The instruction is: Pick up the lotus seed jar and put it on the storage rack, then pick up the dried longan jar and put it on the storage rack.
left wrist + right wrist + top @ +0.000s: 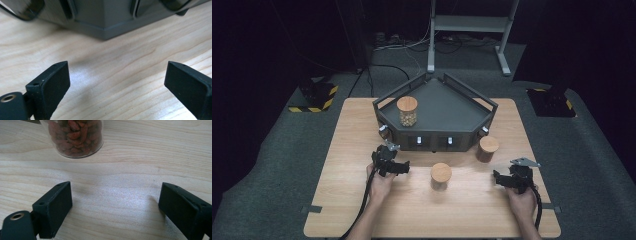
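High view: three wooden-lidded jars around a dark tray [472, 97]; one jar [407, 111] stands on the tray, a second jar [441, 176] in front of it, a third jar [487, 149] by its right front corner. Left gripper [403, 168] and right gripper [495, 179] flank the second jar, touching nothing. Left gripper view: jaws spread wide, empty, facing the tray's wall [105, 22]. Right gripper view: jaws spread, empty; a glass jar [75, 137] of red dried berries lies ahead, contents unseen from above.

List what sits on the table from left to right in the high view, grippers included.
Left gripper → jar on the tray → middle jar → jar by the tray's right corner → right gripper.
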